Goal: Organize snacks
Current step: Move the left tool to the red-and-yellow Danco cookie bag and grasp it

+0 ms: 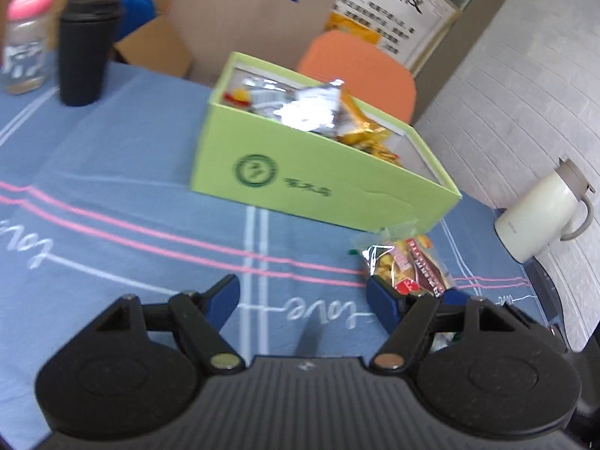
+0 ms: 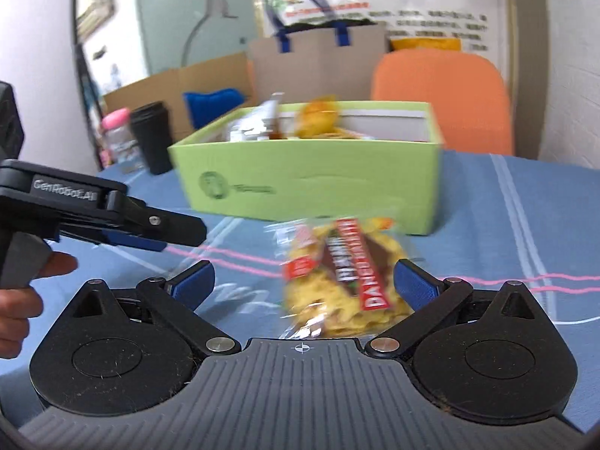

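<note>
A light green box (image 1: pixel 300 180) stands on the blue tablecloth and holds several snack packets (image 1: pixel 311 108). It also shows in the right wrist view (image 2: pixel 311 183). A clear bag of yellow chips with a red and brown label (image 2: pixel 345 285) lies on the cloth in front of the box. It also shows in the left wrist view (image 1: pixel 408 266). My right gripper (image 2: pixel 303 281) is open, with the bag between its fingers, nearer the right pad. My left gripper (image 1: pixel 303 296) is open and empty over the cloth, left of the bag. It also shows in the right wrist view (image 2: pixel 176 232).
A black cup (image 1: pixel 86 52) and a pink-lidded jar (image 1: pixel 26 41) stand at the far left of the table. A cream kettle (image 1: pixel 543 213) stands at the right. A brown paper bag (image 1: pixel 255 18) and an orange chair (image 1: pixel 360 71) are behind the box.
</note>
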Action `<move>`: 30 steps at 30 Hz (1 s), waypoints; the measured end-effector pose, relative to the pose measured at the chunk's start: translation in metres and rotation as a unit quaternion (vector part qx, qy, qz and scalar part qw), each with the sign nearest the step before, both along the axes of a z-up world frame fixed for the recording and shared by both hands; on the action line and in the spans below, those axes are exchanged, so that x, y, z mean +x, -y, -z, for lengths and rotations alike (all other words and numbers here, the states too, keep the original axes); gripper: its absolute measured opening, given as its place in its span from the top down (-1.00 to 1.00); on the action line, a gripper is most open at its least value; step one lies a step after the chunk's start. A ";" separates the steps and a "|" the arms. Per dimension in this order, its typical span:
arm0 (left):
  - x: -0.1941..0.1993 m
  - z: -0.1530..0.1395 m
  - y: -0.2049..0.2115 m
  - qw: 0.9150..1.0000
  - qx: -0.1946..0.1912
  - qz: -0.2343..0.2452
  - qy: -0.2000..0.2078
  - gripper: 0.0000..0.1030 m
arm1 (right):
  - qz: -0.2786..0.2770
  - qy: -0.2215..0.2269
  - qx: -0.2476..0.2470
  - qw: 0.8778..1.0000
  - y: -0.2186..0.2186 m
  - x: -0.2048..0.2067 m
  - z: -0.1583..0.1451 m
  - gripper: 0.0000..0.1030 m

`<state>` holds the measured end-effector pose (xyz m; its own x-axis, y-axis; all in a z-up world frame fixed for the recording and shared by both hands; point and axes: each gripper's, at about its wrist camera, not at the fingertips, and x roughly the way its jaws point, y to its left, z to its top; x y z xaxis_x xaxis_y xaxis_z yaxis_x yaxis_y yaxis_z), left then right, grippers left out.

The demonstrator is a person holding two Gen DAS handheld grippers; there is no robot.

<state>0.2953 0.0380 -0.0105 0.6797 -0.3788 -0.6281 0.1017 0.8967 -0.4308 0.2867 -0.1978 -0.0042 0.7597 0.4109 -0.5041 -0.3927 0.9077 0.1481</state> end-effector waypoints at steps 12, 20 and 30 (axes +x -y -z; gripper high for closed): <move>-0.014 0.007 -0.014 1.000 -0.026 0.006 -0.013 -0.44 | 0.014 0.021 -0.025 0.999 -0.023 -0.049 -0.013 -0.80; -0.006 0.016 0.009 0.998 -0.043 0.010 -0.039 -0.45 | 0.002 0.001 -0.024 1.000 0.019 0.000 -0.015 -0.80; -0.014 0.010 -0.021 0.998 -0.046 -0.017 -0.034 -0.47 | -0.057 -0.035 -0.012 0.998 -0.028 -0.017 0.003 -0.80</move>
